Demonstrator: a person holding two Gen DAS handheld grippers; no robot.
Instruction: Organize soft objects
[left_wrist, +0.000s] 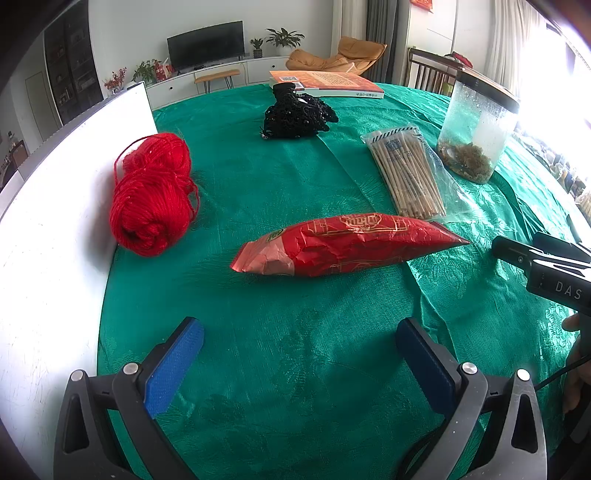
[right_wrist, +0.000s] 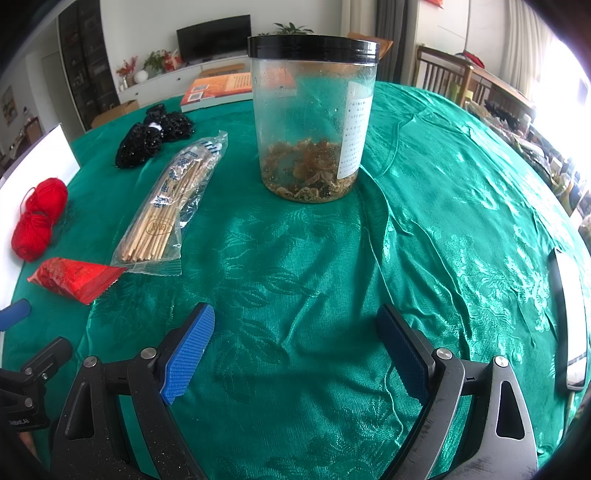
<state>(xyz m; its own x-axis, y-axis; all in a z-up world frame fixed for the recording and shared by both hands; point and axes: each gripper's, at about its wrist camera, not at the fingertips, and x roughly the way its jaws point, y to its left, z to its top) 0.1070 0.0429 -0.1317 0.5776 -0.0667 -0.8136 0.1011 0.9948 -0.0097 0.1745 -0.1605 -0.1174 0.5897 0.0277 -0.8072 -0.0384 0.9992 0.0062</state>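
Note:
A red yarn ball (left_wrist: 153, 195) lies at the left, against the edge of a white board (left_wrist: 55, 206); it also shows in the right wrist view (right_wrist: 37, 218). A black knitted bundle (left_wrist: 297, 116) lies farther back (right_wrist: 151, 138). A red foil snack bag (left_wrist: 343, 245) lies ahead of my left gripper (left_wrist: 299, 363), which is open and empty above the green cloth. My right gripper (right_wrist: 295, 350) is open and empty, well short of a clear jar (right_wrist: 312, 122).
A bag of bamboo skewers (left_wrist: 406, 173) lies beside the jar (left_wrist: 476, 133). A book (left_wrist: 325, 84) sits at the far edge. The green tablecloth (right_wrist: 443, 221) is wrinkled. A white tray edge (right_wrist: 569, 317) is at the right.

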